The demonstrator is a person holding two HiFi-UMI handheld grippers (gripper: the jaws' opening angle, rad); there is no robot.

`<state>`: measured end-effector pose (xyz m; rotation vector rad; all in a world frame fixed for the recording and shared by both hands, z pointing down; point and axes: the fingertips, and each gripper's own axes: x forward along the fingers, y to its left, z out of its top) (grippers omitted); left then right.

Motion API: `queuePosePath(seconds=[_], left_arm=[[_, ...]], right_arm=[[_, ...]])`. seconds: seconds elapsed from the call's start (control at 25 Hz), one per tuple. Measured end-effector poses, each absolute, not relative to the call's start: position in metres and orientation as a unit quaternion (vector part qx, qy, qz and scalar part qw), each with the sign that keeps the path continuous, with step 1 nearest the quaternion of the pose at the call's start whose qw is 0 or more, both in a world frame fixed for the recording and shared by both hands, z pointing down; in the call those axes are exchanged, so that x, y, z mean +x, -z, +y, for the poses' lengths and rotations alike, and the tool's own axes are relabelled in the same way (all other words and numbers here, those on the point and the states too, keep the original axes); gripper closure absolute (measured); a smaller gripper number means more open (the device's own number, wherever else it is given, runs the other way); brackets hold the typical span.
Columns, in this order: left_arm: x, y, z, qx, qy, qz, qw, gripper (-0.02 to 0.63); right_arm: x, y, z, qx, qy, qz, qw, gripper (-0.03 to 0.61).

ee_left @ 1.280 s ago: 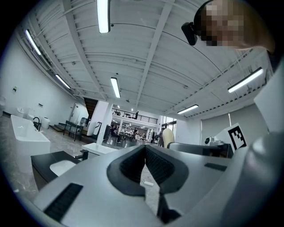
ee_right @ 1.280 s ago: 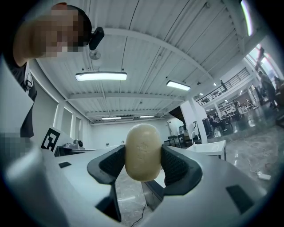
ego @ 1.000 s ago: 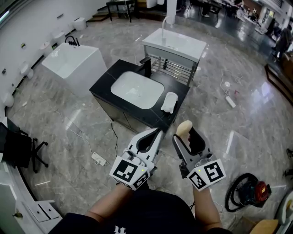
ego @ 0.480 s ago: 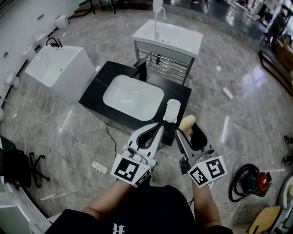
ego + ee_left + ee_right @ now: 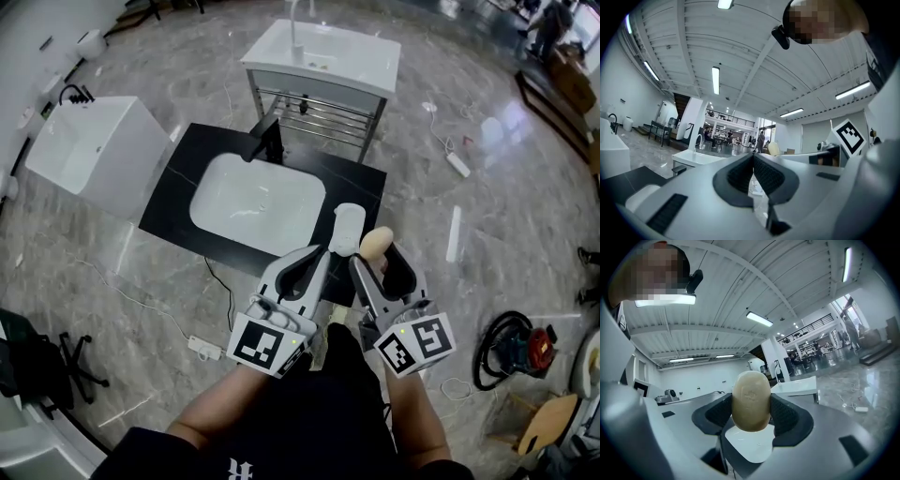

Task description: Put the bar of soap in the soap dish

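Observation:
A beige oval bar of soap (image 5: pixel 374 244) (image 5: pixel 750 401) is clamped between the pads of my right gripper (image 5: pixel 379 255) (image 5: pixel 751 414), held just above the near right corner of a black vanity top (image 5: pixel 178 193). The white soap dish (image 5: pixel 345 228) (image 5: pixel 747 446) lies on that top, right of the white basin (image 5: pixel 257 204) and just left of the soap. In the right gripper view the dish shows directly below the soap. My left gripper (image 5: pixel 307 264) (image 5: pixel 753 172) is shut with nothing in it, beside the right one over the vanity's front edge.
A black tap (image 5: pixel 266 139) stands behind the basin. A white washstand (image 5: pixel 322 54) with a metal rack is behind the vanity, and a white square basin unit (image 5: pixel 82 154) is at the left. Cables and a power strip (image 5: pixel 204 349) lie on the marble floor; a vacuum (image 5: pixel 514 350) is at the right.
I have stepped closer to the vanity. Both grippers now hang over its near edge, and the soap has come up beside the soap dish. The grip on the soap is unchanged.

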<state>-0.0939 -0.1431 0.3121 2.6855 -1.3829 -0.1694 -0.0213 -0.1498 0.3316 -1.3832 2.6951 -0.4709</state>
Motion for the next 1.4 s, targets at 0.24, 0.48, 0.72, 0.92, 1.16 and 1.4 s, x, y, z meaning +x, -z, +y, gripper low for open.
queuePosePath(seconds=[0.24,0.48,0.72,0.92,1.16,1.4], left_arm=[[-0.085,-0.346,-0.179,0.886,0.043,-0.456,0.067,0.604],[-0.085,-0.388,-0.214,0.885,0.036,-0.458,0.074,0.604],[-0.084,-0.438,-0.244,0.882,0.025,-0.462,0.091,0.604],[-0.085,-0.472,-0.26,0.88,0.016,-0.464,0.102,0.604],[-0.085,-0.502,-0.274,0.878,0.008,-0.465,0.112,0.604],[-0.085,-0.513,-0.279,0.878,-0.008,-0.465,0.115,0.604]], right_arm=[[-0.012,-0.384,-0.191,-0.477,0.173,0.861,0.016,0.319],[-0.009,-0.448,-0.224,-0.501,0.198,0.843,0.002,0.319],[-0.003,-0.518,-0.248,-0.525,0.219,0.822,-0.03,0.319],[0.001,-0.562,-0.266,-0.542,0.219,0.81,-0.049,0.319],[0.0,-0.604,-0.279,-0.56,0.226,0.793,-0.082,0.319],[-0.001,-0.632,-0.283,-0.572,0.25,0.773,-0.114,0.319]])
